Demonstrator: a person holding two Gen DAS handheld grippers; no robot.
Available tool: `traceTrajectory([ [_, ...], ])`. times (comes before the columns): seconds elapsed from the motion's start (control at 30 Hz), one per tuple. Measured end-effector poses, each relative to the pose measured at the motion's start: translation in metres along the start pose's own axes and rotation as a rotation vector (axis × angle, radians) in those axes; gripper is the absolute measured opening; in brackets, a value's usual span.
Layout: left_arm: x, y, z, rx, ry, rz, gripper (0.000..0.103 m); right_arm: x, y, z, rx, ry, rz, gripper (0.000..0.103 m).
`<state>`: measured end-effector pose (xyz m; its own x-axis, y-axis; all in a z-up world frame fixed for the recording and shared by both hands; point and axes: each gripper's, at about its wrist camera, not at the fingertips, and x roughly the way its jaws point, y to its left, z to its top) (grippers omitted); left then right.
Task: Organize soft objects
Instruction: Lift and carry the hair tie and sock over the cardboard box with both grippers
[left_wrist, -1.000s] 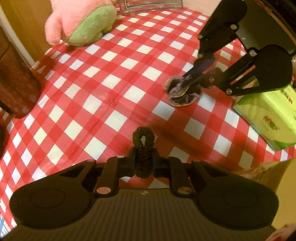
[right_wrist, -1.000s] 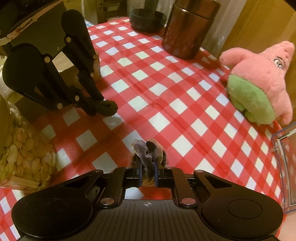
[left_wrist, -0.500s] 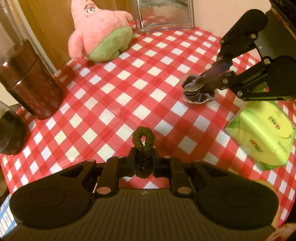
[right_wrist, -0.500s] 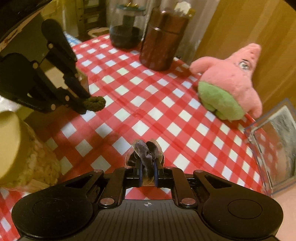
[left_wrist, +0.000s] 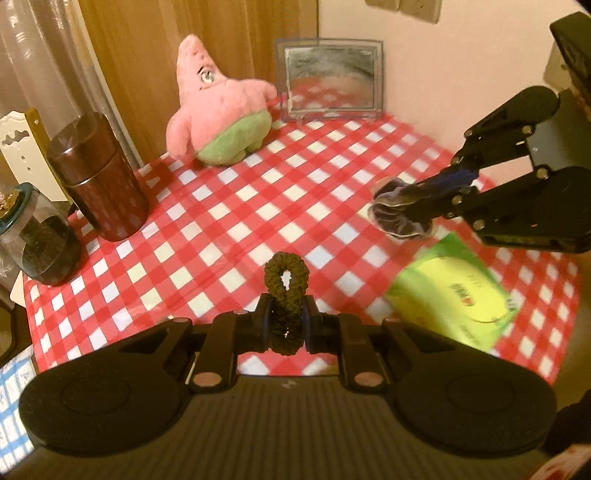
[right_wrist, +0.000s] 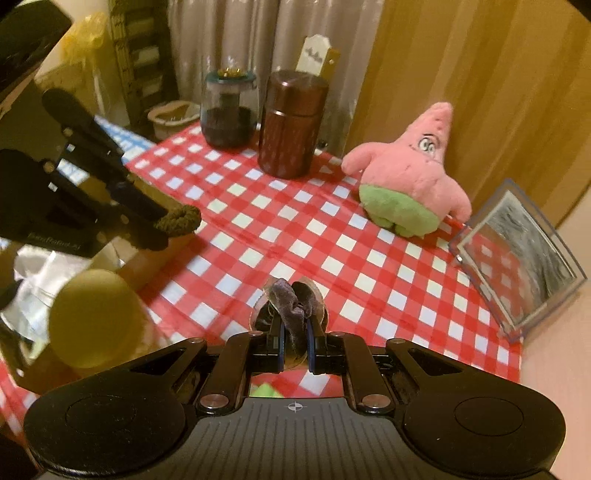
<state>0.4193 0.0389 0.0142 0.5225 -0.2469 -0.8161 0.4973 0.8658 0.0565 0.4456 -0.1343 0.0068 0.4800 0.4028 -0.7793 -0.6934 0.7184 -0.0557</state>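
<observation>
Nearest to me, my left gripper (left_wrist: 286, 325) is clamped on the dark green scrunchie (left_wrist: 287, 282). Its loop stands up past the fingertips, lifted off the red and white checked tablecloth (left_wrist: 229, 221). My right gripper (right_wrist: 294, 341) is closed in the same way on the grey velvet scrunchie (right_wrist: 291, 306), which bunches between the pads and also hangs clear of the cloth.

From the left wrist view, the right gripper is ahead and to the right, above the green tissue pack (left_wrist: 452, 295). Both of my hands are over the near part of the table.

Farther away, the clear acrylic box (right_wrist: 517, 254) lies on its side at the far right corner, with its open mouth facing toward me. I judge it is the place for the scrunchies. It is nearer to my right gripper, so that one should go first. The pink starfish plush (right_wrist: 410, 181) sits just beside the box, to its left.
</observation>
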Motion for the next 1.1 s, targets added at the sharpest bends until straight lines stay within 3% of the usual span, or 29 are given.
traceTrajectory([
  [0.33, -0.06, -0.049, -0.031, -0.103, -0.108, 0.004, 0.015, -0.07, 0.024, -0.037, 0.14, -0.093, 0.004, 0.011],
  [0.57, -0.099, -0.076, -0.075, -0.226, -0.177, -0.003, 0.015, -0.109, 0.048, -0.076, 0.25, -0.159, 0.017, 0.011],
  [0.83, -0.127, -0.096, -0.129, -0.35, -0.204, 0.044, 0.015, -0.138, 0.078, -0.107, 0.379, -0.216, 0.047, 0.011],
  [1.1, -0.149, -0.107, -0.164, -0.394, -0.219, 0.112, 0.015, -0.154, 0.111, -0.116, 0.422, -0.259, 0.071, 0.011],
])
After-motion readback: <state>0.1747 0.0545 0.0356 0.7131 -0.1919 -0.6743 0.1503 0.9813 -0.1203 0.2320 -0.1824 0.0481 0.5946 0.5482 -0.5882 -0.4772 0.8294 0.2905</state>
